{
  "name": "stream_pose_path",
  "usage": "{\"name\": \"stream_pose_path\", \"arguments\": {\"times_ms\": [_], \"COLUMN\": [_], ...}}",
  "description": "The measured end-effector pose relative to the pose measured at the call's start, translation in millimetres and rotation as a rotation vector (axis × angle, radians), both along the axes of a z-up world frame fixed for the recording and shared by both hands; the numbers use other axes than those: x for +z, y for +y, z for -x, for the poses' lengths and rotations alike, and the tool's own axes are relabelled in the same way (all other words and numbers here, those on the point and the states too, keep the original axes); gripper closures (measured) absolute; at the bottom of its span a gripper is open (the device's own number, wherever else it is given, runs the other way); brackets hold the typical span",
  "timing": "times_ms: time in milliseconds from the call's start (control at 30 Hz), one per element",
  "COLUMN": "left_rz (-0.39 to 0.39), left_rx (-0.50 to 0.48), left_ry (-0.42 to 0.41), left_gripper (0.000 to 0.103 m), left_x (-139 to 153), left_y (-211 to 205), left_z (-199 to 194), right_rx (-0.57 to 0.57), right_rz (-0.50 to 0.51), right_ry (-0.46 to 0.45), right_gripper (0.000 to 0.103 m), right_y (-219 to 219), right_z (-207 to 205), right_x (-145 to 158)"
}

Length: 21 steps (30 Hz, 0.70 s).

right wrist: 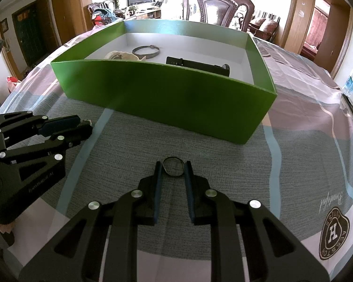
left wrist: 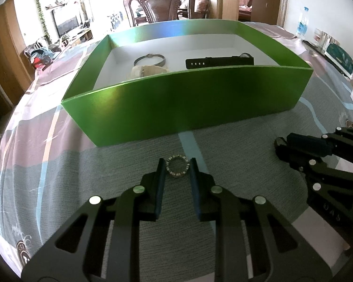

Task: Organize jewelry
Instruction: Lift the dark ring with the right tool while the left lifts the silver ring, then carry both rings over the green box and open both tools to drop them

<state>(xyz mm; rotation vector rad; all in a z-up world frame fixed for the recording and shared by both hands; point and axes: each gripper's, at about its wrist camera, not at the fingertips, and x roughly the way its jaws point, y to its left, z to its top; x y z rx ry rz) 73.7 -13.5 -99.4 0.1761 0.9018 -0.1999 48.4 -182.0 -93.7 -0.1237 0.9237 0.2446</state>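
Observation:
A green box (left wrist: 188, 103) with a white floor stands on the table; it also shows in the right wrist view (right wrist: 167, 96). Inside lie a metal bangle (left wrist: 149, 59), a pale bracelet (left wrist: 146, 71) and a black watch strap (left wrist: 220, 61). My left gripper (left wrist: 177, 167) is open, its fingers on either side of a beaded ring-shaped bracelet (left wrist: 177, 166) lying on the cloth. My right gripper (right wrist: 173, 167) is open around a thin dark ring (right wrist: 173, 166) on the cloth. The right gripper also shows in the left wrist view (left wrist: 280, 148), the left one in the right wrist view (right wrist: 87, 127).
A patterned tablecloth (left wrist: 58, 164) covers the table. A carved wooden chair (left wrist: 160, 4) stands behind the box. A water bottle (left wrist: 303, 23) and boxes stand at the far right edge.

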Motion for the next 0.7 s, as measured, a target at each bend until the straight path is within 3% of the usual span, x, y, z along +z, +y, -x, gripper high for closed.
{"name": "stream_pose_path", "arguments": {"times_ms": [400, 700], "left_rz": [0.006, 0.060], "left_rx": [0.014, 0.060], "left_ry": [0.003, -0.011], "left_gripper": [0.082, 0.082], "left_x": [0, 12], "left_y": [1, 18], "left_z": [0, -2], "right_rx": [-0.003, 0.011], "right_rz": [-0.022, -0.084], "right_ry": [-0.033, -0.050], "right_gripper": [0.084, 0.084], "right_y": [-3, -9], "right_z": [4, 8], "right_x": [8, 22]}}
